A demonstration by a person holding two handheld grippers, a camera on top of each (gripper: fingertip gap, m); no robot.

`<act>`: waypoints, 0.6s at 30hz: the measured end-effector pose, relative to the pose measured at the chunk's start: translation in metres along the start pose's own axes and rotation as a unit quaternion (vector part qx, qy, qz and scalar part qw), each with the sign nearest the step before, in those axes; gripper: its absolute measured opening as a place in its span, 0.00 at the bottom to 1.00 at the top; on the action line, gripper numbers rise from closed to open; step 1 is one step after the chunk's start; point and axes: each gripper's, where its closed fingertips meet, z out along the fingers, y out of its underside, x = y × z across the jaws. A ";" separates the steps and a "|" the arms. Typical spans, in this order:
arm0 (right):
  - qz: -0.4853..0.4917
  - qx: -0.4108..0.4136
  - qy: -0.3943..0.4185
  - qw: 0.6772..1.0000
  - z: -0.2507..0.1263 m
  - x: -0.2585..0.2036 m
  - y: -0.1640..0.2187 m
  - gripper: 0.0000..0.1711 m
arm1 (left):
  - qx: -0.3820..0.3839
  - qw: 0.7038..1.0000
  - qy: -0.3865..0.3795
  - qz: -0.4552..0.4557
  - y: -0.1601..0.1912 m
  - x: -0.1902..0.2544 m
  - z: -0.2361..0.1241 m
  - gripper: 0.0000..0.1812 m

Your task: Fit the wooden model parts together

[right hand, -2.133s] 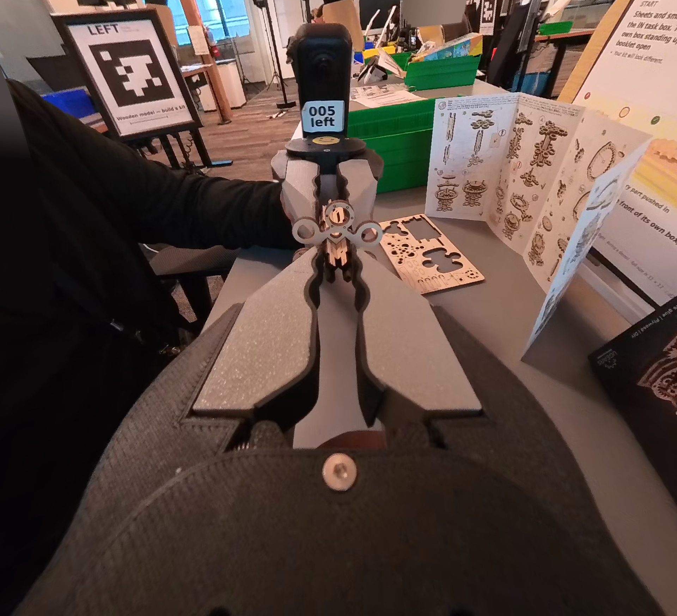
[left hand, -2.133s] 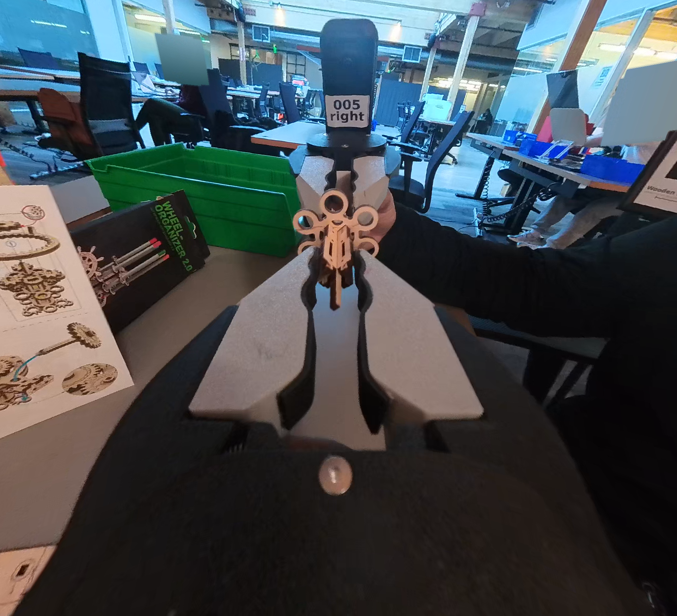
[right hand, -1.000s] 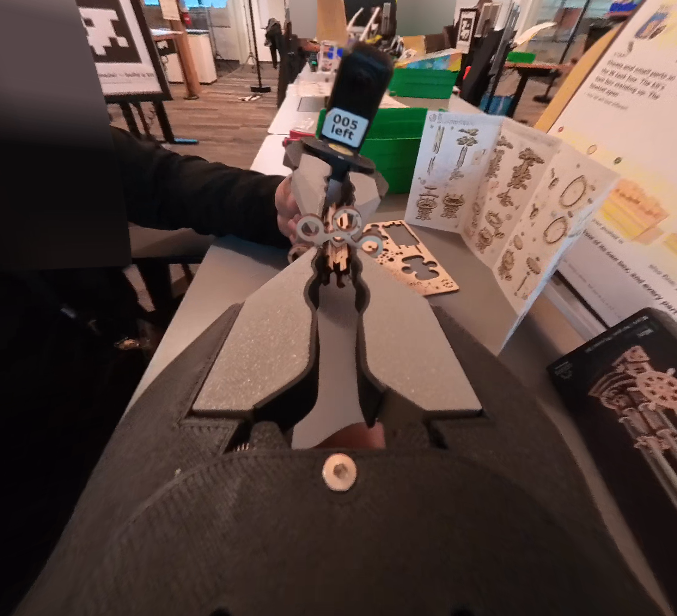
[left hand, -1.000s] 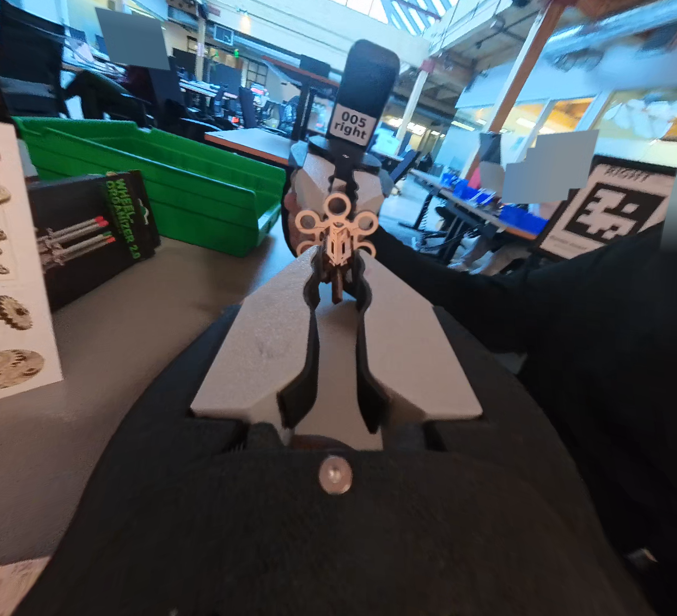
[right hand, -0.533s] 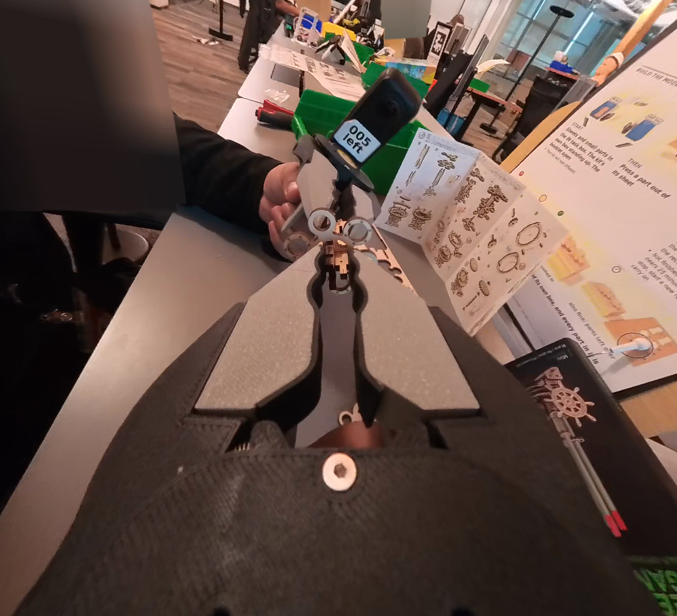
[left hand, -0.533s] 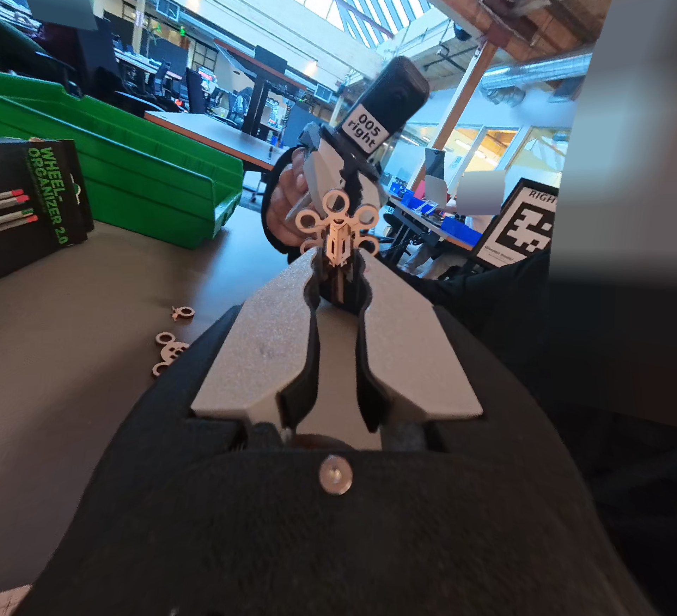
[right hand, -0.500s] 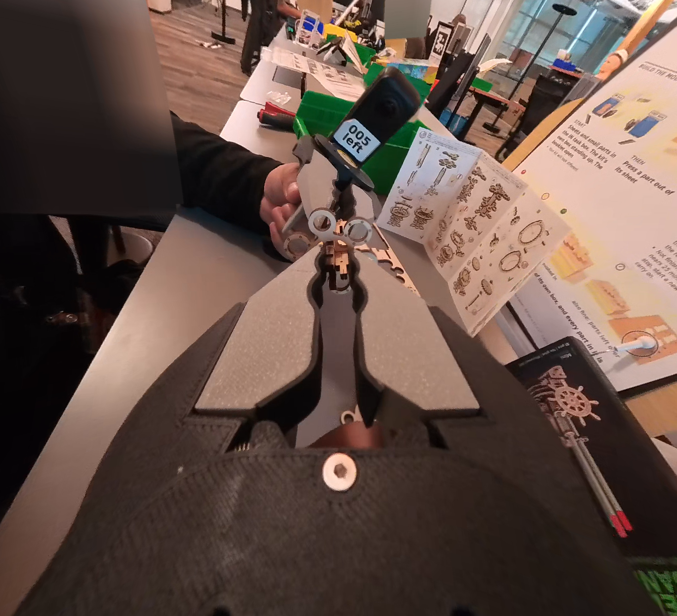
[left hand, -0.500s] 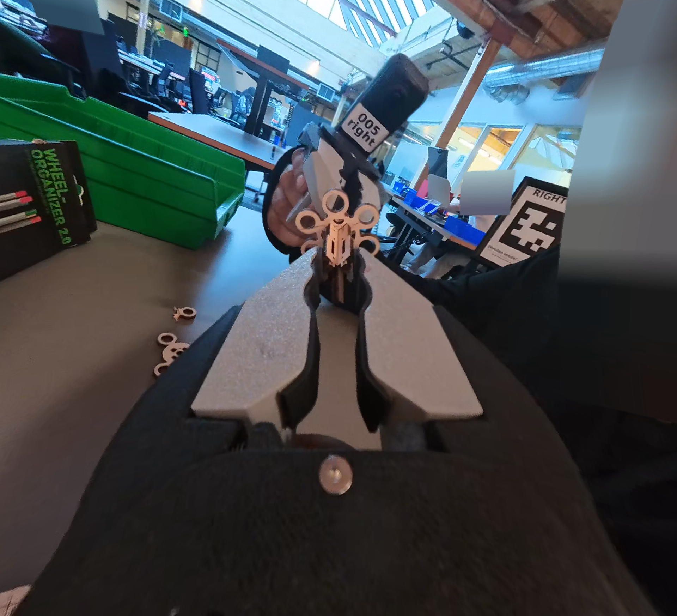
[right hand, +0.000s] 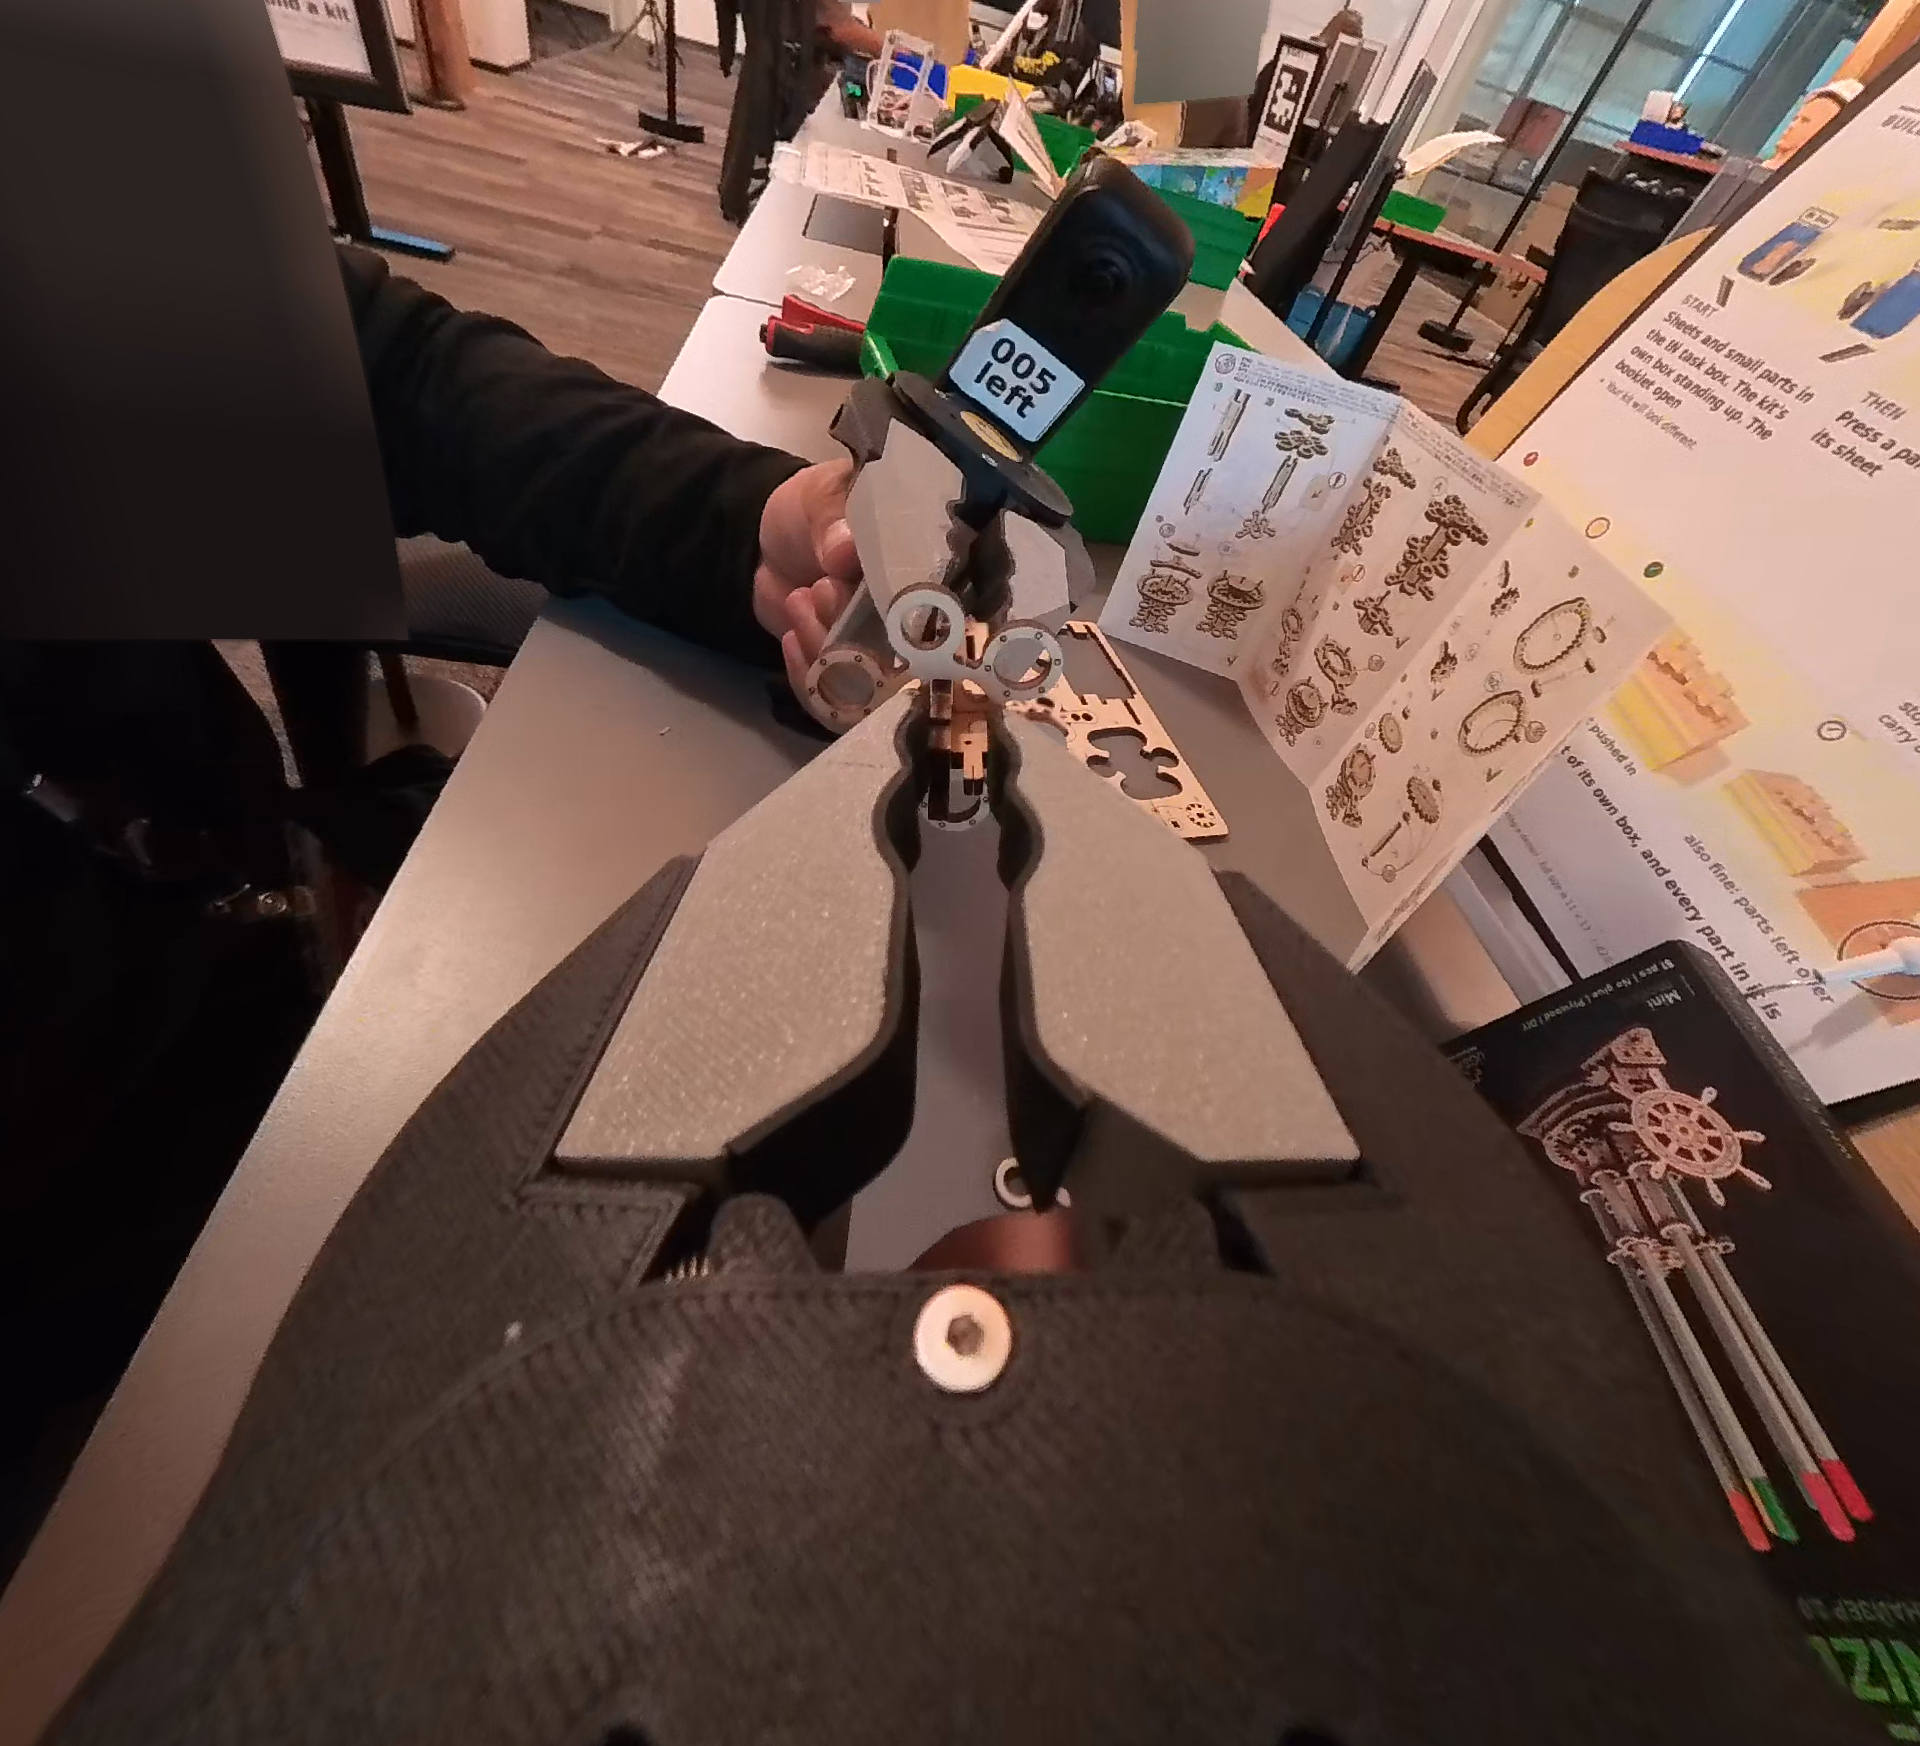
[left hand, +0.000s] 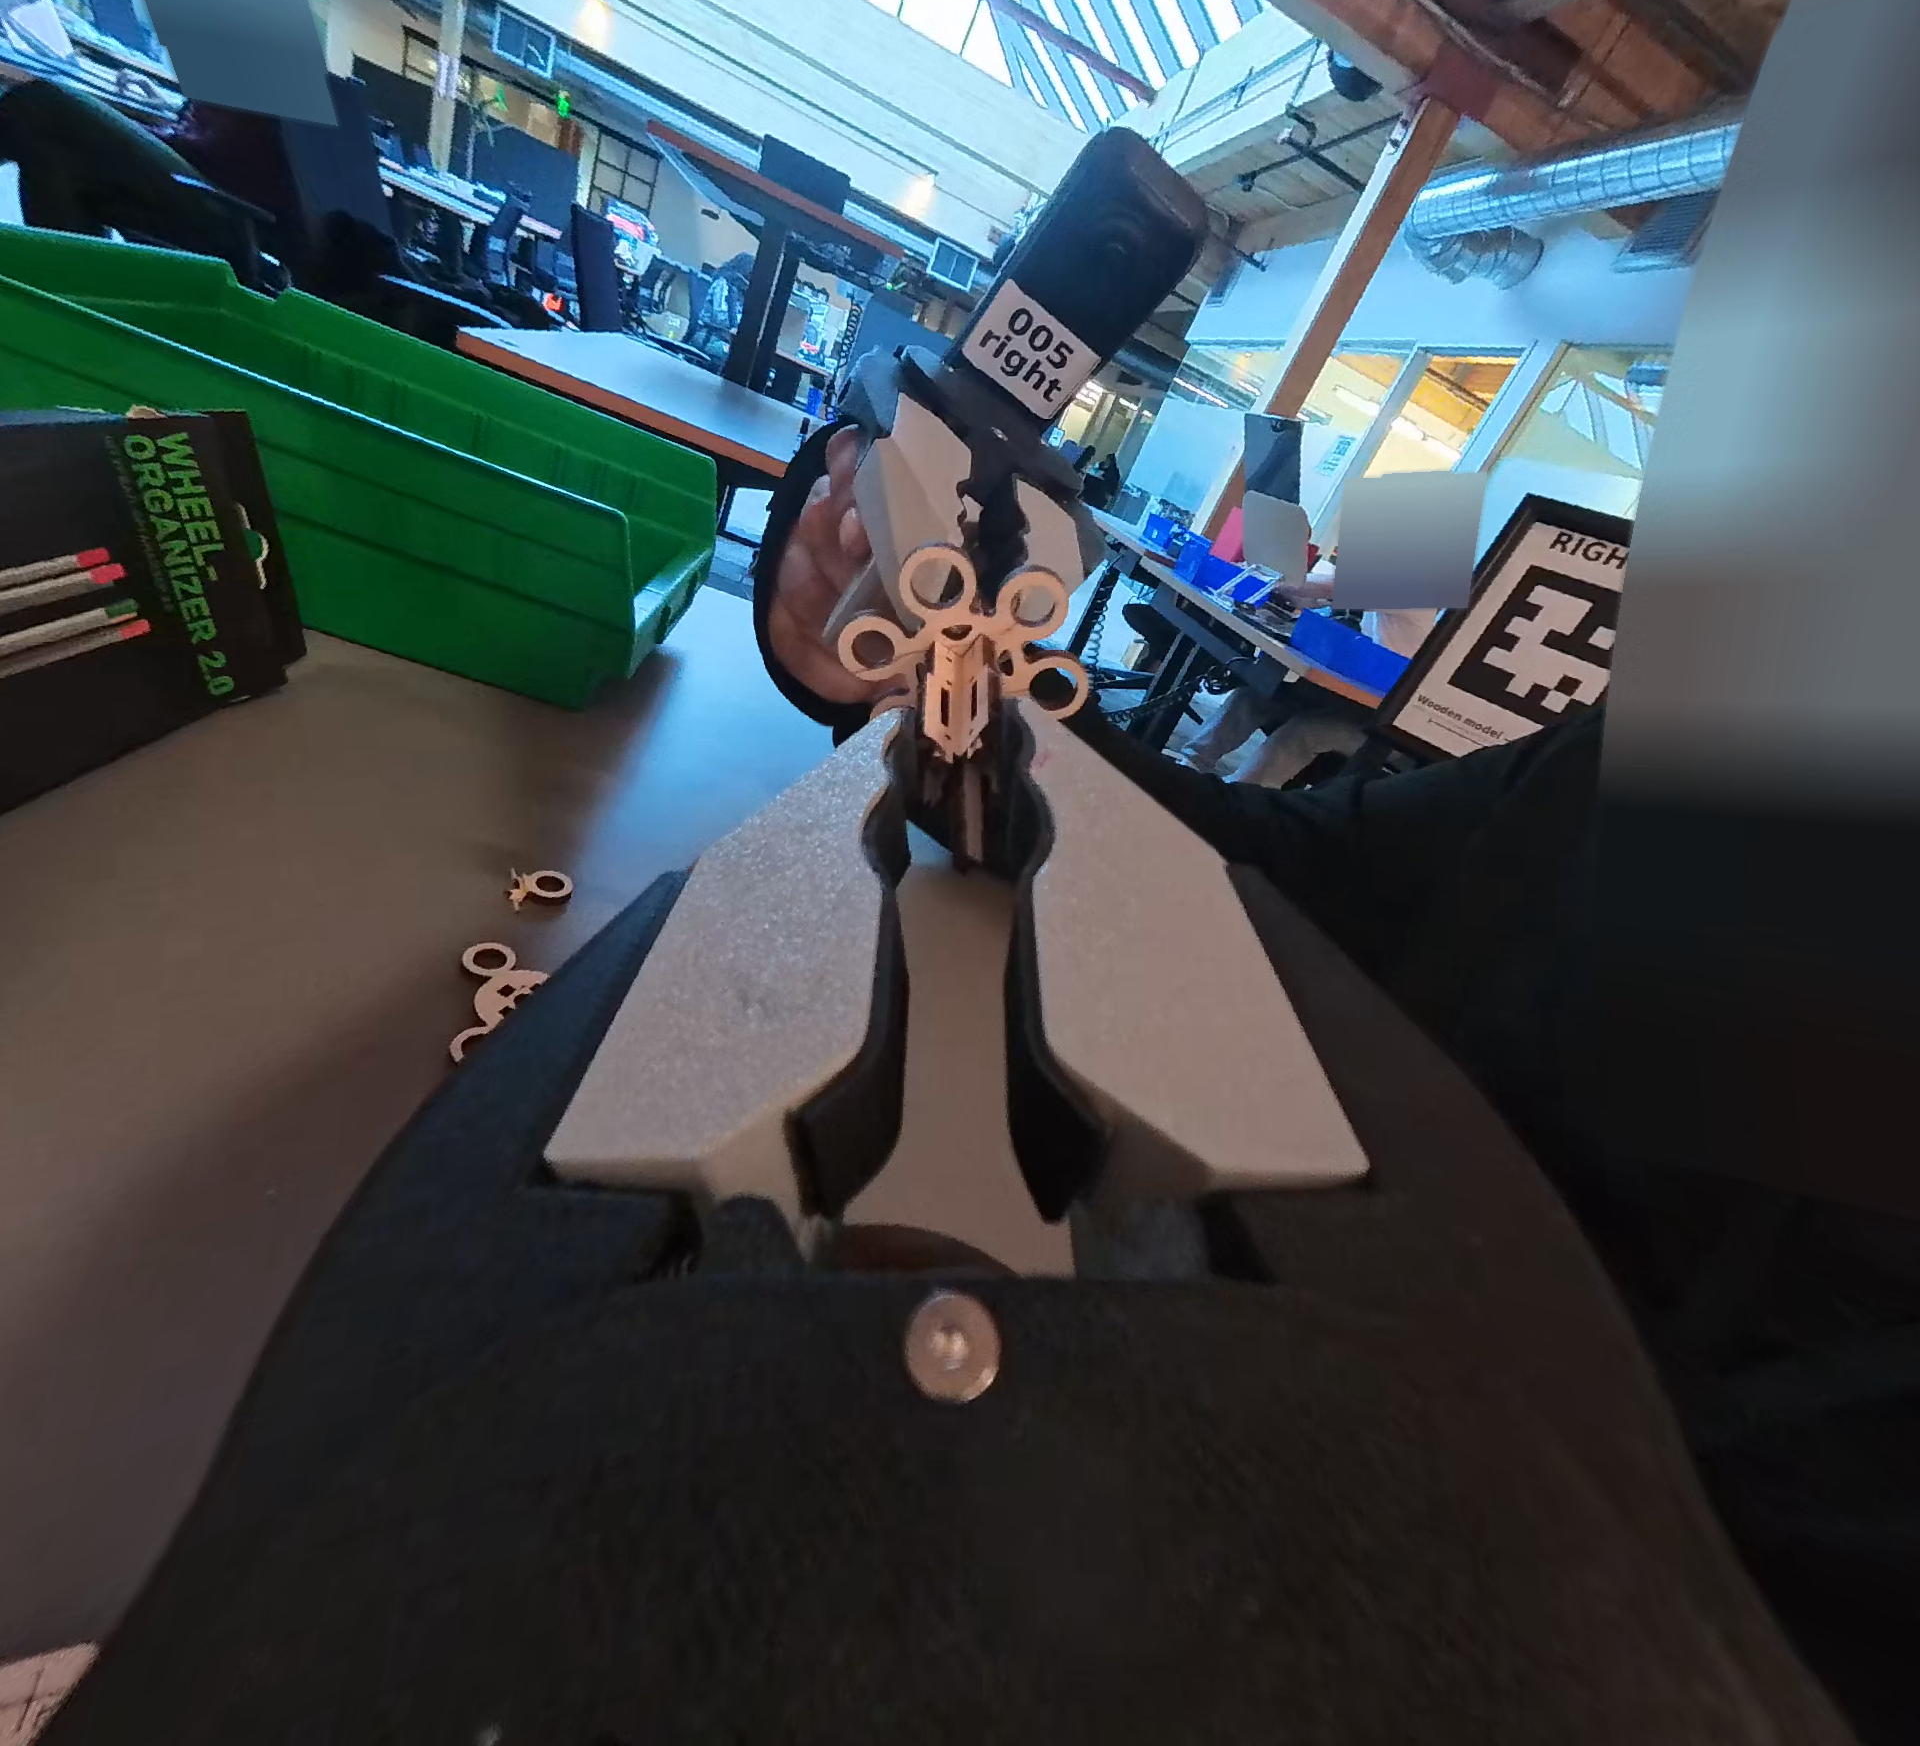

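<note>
Each wrist view taken close along own fingers, above tabletop (left hand: 260,865), faced at opposite hand-held gripper. Wooden model (left hand: 961,657) (right hand: 961,657) shared centrally.

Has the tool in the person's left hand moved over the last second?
Yes. In the right wrist view, the left tool now tips right, reaching across the green bin toward the folded instruction sheet.
</note>
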 end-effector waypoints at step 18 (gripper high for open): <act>-0.137 0.015 0.070 0.988 -0.012 0.001 -0.006 0.00 | 0.006 1.000 0.006 -0.023 -0.004 -0.002 0.000 0.07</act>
